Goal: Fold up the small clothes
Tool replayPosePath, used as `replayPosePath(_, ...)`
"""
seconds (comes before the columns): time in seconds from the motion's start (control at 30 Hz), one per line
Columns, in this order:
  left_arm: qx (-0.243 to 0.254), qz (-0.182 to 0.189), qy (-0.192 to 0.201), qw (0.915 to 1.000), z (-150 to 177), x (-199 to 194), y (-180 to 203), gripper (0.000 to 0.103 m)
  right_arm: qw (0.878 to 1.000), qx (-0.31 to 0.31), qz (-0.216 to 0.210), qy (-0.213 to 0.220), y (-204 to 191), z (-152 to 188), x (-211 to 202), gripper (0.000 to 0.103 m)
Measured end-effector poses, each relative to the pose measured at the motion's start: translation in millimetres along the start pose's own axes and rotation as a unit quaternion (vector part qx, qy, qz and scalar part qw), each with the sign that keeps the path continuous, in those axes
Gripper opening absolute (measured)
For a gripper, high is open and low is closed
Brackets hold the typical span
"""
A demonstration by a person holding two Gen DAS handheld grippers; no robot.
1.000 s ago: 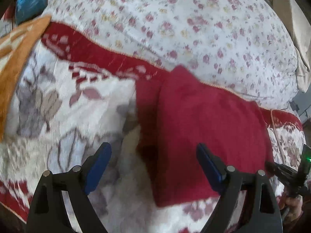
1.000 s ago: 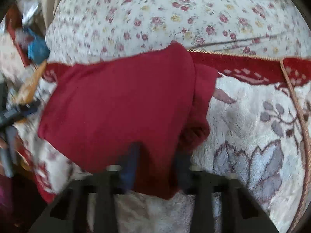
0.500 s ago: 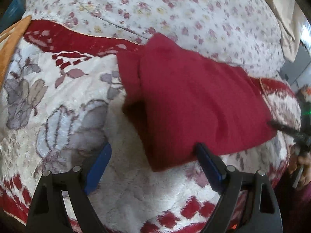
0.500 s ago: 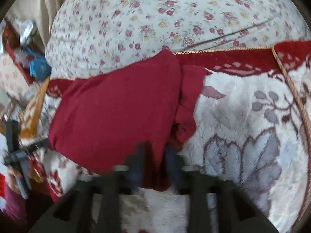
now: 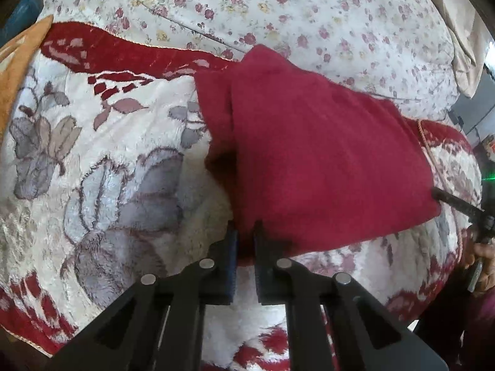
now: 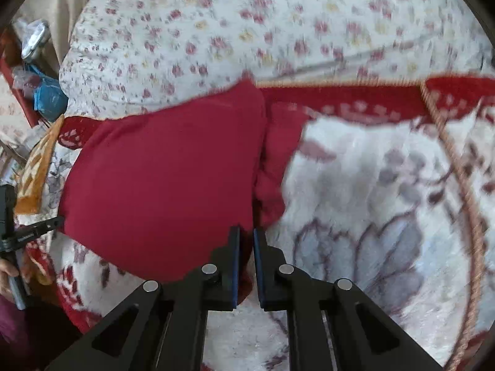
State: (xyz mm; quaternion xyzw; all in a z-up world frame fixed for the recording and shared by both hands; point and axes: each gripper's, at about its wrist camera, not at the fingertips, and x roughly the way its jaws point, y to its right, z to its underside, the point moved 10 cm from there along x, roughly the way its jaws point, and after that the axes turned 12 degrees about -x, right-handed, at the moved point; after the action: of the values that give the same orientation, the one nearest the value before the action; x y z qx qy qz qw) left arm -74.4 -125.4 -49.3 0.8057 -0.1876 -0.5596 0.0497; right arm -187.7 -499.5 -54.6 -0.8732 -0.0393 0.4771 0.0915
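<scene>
A dark red garment (image 5: 321, 160) lies folded over on the fleecy white and red blanket (image 5: 102, 167), a sleeve part tucked under its left side. My left gripper (image 5: 245, 232) is shut on the garment's near left corner. In the right wrist view the same garment (image 6: 167, 179) fills the middle left, and my right gripper (image 6: 246, 235) is shut on its near right corner. The other gripper's tip shows at the garment's far corner in each view.
A floral white quilt (image 5: 309, 15) lies behind the blanket. An orange patterned cloth (image 5: 18, 71) sits at the far left. Blue and silver clutter (image 6: 46, 92) lies beyond the bed's left side. The blanket's corded edge (image 6: 454, 167) runs along the right.
My left gripper has closed from wide open onto the garment's near corner. My right gripper stays shut on its corner, and the garment has shifted a little.
</scene>
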Motion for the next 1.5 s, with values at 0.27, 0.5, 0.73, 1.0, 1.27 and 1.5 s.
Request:
replayPosePath(0.27,-0.038,0.002,0.061,0.9974,-25,-26,-3,0.065,0.997,-0.049,-0.042,0.053,-63,-55,-17,0.045)
replayPosePath(0.5,-0.073,-0.019,0.054,0.9957,-37,-4,-17,0.067,0.985,-0.151,-0.074,0.027,-172,-131,75,0.045)
replayPosePath(0.73,-0.076,-0.027,0.048,0.9956,-38,12,-28,0.071,0.983,-0.182,-0.033,-0.016,-222,-174,181,0.046)
replayPosePath(1.0,-0.073,-0.03,0.047,0.9958,-45,17,-27,0.075,0.987,-0.156,-0.015,-0.018,-223,-200,219,0.047)
replayPosePath(1.27,-0.073,-0.036,0.049,0.9955,-45,16,-28,0.076,0.986,-0.154,-0.055,0.016,-239,-193,170,0.051)
replayPosePath(1.5,-0.071,-0.038,0.051,0.9954,-45,17,-26,0.08,0.978,-0.204,-0.021,-0.027,-268,-182,209,0.052)
